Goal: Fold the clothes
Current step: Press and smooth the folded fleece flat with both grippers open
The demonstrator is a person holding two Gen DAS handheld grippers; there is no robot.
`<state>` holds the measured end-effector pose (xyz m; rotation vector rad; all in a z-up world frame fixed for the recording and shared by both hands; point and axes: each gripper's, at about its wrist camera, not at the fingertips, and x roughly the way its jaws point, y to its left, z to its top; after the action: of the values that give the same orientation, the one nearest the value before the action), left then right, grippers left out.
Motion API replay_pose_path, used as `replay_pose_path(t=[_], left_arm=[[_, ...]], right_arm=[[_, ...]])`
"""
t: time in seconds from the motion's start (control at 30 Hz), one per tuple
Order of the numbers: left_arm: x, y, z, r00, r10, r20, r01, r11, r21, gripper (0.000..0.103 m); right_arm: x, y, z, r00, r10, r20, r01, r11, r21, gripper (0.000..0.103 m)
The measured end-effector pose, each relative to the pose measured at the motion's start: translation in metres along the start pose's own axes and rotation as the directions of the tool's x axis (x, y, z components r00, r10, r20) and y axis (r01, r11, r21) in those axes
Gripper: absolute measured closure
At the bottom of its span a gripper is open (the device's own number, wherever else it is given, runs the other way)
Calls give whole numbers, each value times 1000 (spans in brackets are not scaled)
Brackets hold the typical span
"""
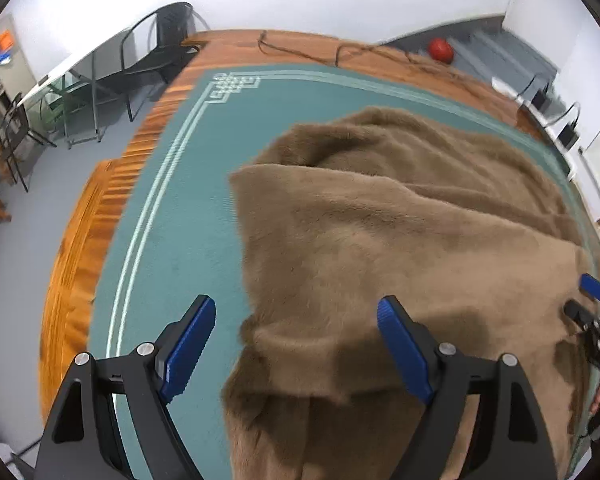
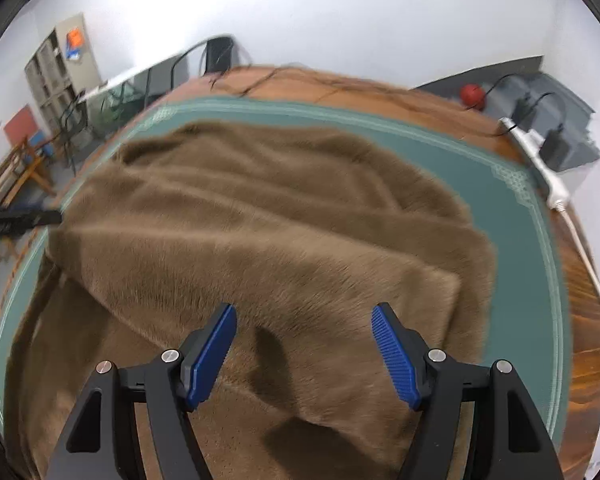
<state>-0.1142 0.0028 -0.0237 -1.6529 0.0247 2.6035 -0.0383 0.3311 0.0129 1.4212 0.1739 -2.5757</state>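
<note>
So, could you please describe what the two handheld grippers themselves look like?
Both look alike: the left gripper and right gripper have matte black, triangular cut-out frames with round silver bolt heads at the joints. Each finger carries a flat, ribbed blue pad. No cables, markings or sleeves are visible on them.

The left wrist camera looks forward and down past its spread blue fingers (image 1: 196, 344), close above the brown fleece garment's (image 1: 400, 232) left edge. The right wrist camera faces likewise between its own fingers (image 2: 392, 352), close over the garment's (image 2: 260, 220) right part. Both share the garment, green mat (image 1: 172, 208) (image 2: 512, 248), and red ball (image 1: 440, 51) (image 2: 471, 95) far beyond the fingertips.
</note>
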Motion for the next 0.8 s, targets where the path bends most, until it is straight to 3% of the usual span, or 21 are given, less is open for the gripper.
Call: replay_pose_path(t=[0.1,0.17,0.27,0.4,0.47,0.63,0.8], left_arm=[[26,0,8,997,52,-50,-52,999,10,17],[37,4,9,996,45,-73,-44,999,6,15],[45,7,9,997,51,-62,-51,999,10,7],[43,6,10,996,50,-73,-50,999,-7,7],[35,4,12,996,60,-59,-60,998,-2,7],[10,-13,12,1000,-8,1,8,999,36,7],[22,-23,21,1000,-16,-6,16,997,74,7]], right_arm=[[17,0,-10,997,-6,-81,6,1000,-4,31],[22,-2,-18,995,9,-98,-10,1000,-12,29],[21,0,-25,997,10,-79,-12,999,-36,29],[22,0,-29,998,15,-54,-17,999,-37,27],[23,-1,-23,996,15,-84,-17,1000,-25,27],[7,-2,-4,1000,-13,-19,14,999,35,27],[25,-8,7,999,-21,-41,23,998,54,27]])
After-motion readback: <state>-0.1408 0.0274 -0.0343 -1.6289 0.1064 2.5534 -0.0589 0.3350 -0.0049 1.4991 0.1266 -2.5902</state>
